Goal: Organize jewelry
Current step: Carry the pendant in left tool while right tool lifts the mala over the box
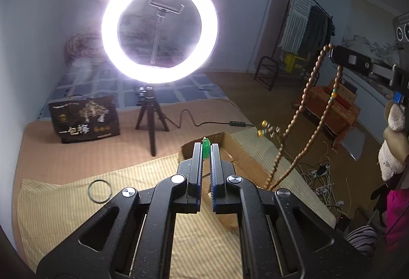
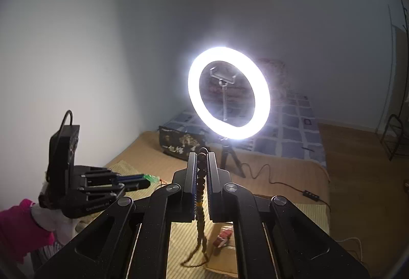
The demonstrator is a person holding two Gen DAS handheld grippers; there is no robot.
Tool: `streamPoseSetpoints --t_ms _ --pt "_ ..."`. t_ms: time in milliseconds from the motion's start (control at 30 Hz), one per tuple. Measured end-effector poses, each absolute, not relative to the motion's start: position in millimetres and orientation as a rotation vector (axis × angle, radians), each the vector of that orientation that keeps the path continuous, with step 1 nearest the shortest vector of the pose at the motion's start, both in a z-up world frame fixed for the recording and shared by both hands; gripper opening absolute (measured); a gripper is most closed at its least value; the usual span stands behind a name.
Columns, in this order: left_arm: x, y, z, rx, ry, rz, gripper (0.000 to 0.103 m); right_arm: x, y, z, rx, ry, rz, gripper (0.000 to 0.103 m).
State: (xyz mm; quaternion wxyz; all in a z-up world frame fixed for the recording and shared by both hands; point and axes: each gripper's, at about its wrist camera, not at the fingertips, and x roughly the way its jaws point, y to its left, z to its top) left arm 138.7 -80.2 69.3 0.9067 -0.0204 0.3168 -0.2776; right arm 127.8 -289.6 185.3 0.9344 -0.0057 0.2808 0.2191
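My left gripper point(image 1: 206, 144) is shut on a green pendant point(image 1: 206, 148), held above the cardboard box point(image 1: 242, 153); it also shows in the right wrist view point(image 2: 149, 178) at left, with the green pendant point(image 2: 150, 178) at its tips. My right gripper point(image 2: 202, 153) is shut on a brown bead necklace point(image 2: 200, 202) that hangs down over the box. In the left wrist view the right gripper point(image 1: 332, 54) holds the necklace point(image 1: 306, 100) up at the right. A thin dark bangle point(image 1: 100, 190) lies on the striped cloth point(image 1: 64, 202).
A lit ring light point(image 1: 159, 29) on a tripod stands behind the cloth, with a dark bag point(image 1: 85, 120) to its left and a cable point(image 1: 204, 123) running right. A small red item point(image 2: 223, 235) lies in the box. Cables lie on the floor at right.
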Motion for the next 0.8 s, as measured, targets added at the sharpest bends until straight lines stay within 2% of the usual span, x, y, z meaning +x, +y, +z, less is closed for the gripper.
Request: streamPoseSetpoints --t_ms 367,800 --pt "166.3 -128.1 50.7 -0.041 0.692 -0.614 0.003 141.3 -319.9 171.7 -0.006 0.587 0.378 0.005" --pt "209.8 -172.8 3.3 -0.019 0.765 -0.609 0.003 167.8 -355.2 103.8 0.062 0.702 0.320 0.005"
